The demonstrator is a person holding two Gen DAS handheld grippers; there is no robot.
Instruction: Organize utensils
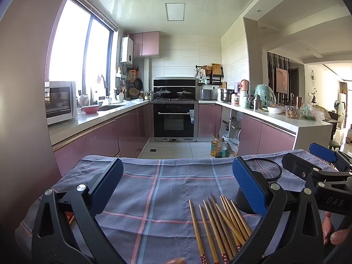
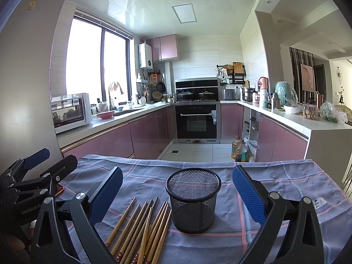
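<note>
Several wooden chopsticks [image 1: 220, 224] lie in a loose fan on the blue checked cloth [image 1: 154, 187]; they also show in the right wrist view [image 2: 143, 228]. A black mesh cup [image 2: 193, 200] stands upright and empty just right of them, partly hidden behind my left finger in the left wrist view [image 1: 261, 182]. My left gripper [image 1: 176, 182] is open and empty above the cloth, left of the cup. My right gripper [image 2: 178, 191] is open and empty, its fingers either side of the cup but short of it. Each gripper shows at the edge of the other's view.
The cloth-covered table ends at its far edge [image 2: 198, 162]; beyond is kitchen floor with oil bottles [image 2: 238, 150]. Pink cabinets and counters run left and right, with an oven [image 2: 197, 121] at the back. A small orange object [image 2: 59, 190] lies on the cloth at left.
</note>
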